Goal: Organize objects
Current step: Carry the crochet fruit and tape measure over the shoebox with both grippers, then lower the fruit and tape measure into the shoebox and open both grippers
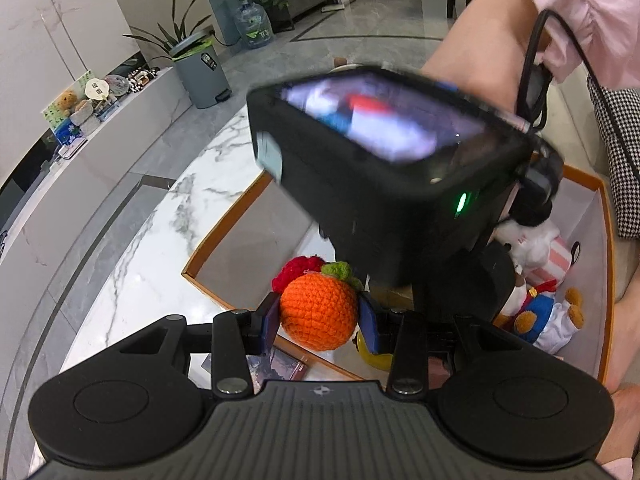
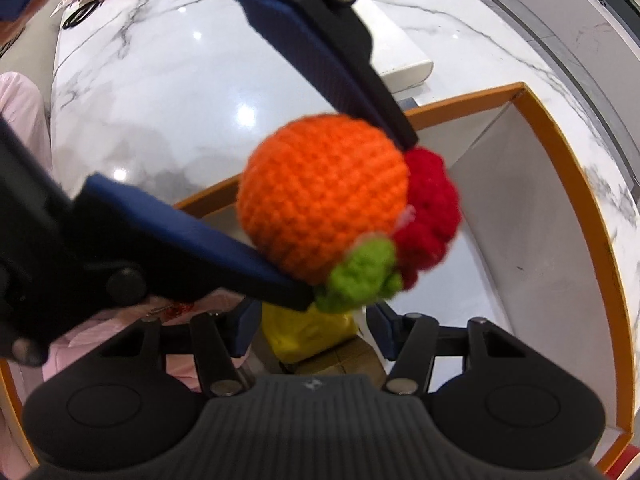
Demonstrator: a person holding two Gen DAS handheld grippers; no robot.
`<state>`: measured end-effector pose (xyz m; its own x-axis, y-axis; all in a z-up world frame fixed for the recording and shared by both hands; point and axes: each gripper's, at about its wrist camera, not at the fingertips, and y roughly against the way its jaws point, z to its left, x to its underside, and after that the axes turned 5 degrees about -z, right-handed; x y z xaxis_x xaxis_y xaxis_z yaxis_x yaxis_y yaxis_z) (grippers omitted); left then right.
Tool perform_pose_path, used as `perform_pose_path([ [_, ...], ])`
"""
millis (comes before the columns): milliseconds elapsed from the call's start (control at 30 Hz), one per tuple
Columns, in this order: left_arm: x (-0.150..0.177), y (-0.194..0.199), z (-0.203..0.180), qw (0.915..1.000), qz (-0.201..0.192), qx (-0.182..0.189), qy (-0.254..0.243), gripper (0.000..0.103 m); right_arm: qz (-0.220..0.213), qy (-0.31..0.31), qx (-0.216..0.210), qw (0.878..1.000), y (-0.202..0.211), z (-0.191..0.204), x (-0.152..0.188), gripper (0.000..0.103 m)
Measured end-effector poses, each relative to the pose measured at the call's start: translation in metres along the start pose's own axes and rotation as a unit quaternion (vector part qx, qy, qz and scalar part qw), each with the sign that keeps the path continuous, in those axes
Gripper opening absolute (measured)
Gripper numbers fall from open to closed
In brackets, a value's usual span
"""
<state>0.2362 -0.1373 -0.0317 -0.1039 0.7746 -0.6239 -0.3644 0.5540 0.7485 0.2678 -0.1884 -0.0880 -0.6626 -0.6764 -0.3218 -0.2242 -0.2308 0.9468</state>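
- My left tongs (image 1: 319, 322) grip the orange ball (image 1: 319, 311), a crocheted fruit with a green leaf (image 1: 340, 272) on top; the two blue pads (image 1: 269, 322) press on its left and right sides.
- The ball hangs above the near left part of the box (image 1: 224, 224), an open box with an orange rim that stands on the marble tabletop (image 1: 168, 216).
- A red crocheted piece (image 2: 434, 216) is touching the ball on its far side; I cannot tell if it is joined to the ball or only lies behind it.
- My right tongs (image 2: 314, 330) point down into the box with the jaws standing apart around a yellow thing (image 2: 308, 332). I cannot tell if the pads press on it.
- Other plush toys (image 1: 536, 288) lie at the right side of the box.
- I judge the ball to be light and soft, with stuffing inside. The yarn is rough, so it should not slip from the pads.
- It gives way under pressure, so a gentle grip across the widest part is best, as now. The leaf is a poor place to hold, because it is small and floppy.
- It is not fragile, so I think a short drop into the box will not harm it.
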Motion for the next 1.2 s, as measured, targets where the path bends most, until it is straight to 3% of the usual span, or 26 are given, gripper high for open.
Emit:
perform_pose_path([
  [200, -0.005, -0.01, -0.009, 0.9981, 0.036, 0.013, -0.048, 0.047, -0.053, -0.026, 0.023, 0.998, 0.041, -0.002, 0.013, 0.06],
  [367, -0.008, -0.028, -0.021, 0.9884, 0.092, 0.038, -0.115, 0.048, -0.105, -0.077, 0.053, 0.99, 0.079, -0.009, 0.034, 0.06],
  [533, -0.009, -0.047, -0.03, 0.9666, 0.158, 0.075, -0.187, 0.048, -0.145, -0.166, 0.059, 0.974, 0.09, -0.018, 0.052, 0.06],
  [733, -0.011, -0.074, -0.038, 0.9406, 0.23, 0.124, -0.217, 0.048, -0.151, -0.176, 0.067, 0.971, 0.066, -0.056, 0.035, 0.06],
  [767, -0.011, -0.077, -0.038, 0.9377, 0.236, 0.127, -0.221, 0.048, -0.151, -0.176, 0.065, 0.971, 0.068, -0.033, 0.056, 0.06],
  [867, -0.011, -0.087, -0.037, 0.9316, 0.257, 0.137, -0.217, 0.048, -0.154, -0.177, 0.062, 0.97, 0.059, -0.032, 0.059, 0.06],
  [967, -0.006, -0.094, -0.035, 0.9254, 0.275, 0.146, -0.216, 0.049, -0.159, -0.182, 0.059, 0.969, 0.085, -0.014, 0.079, 0.06],
  [1067, 0.001, -0.094, -0.034, 0.9229, 0.279, 0.151, -0.218, 0.054, -0.159, -0.181, 0.056, 0.969, 0.087, -0.012, 0.083, 0.06],
  [1200, 0.005, -0.086, -0.03, 0.9301, 0.264, 0.152, -0.205, 0.054, -0.16, -0.186, 0.055, 0.968, 0.085, -0.014, 0.085, 0.06],
])
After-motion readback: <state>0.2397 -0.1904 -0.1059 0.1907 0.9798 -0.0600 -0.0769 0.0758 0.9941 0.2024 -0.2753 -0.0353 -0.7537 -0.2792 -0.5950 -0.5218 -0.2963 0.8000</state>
